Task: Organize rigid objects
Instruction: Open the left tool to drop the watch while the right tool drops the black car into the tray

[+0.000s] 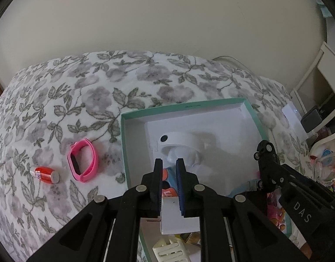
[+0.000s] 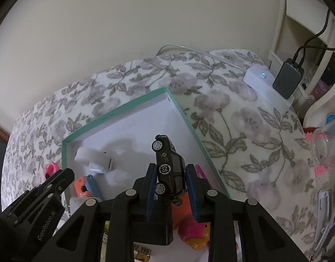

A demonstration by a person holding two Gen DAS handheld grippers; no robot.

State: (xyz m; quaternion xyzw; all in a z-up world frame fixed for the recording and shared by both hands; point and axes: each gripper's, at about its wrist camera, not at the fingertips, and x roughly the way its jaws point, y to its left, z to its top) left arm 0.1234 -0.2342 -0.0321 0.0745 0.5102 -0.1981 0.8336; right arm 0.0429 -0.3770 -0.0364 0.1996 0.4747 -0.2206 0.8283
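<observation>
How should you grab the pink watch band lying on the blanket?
Pinch one long side strap of the pink watch band, coming from above. It lies flat as an open loop, so one finger fits inside the hole and one outside.

A plain cream wall (image 1: pixel 167 21) rises behind a bed covered by a white blanket (image 2: pixel 243 113) printed with grey flowers and leaves. At the bed's right stands white shelving (image 2: pixel 283 21), with a dark charger (image 2: pixel 288 80) and black cables (image 2: pixel 316 37) beside it. The light is soft and dim.
</observation>
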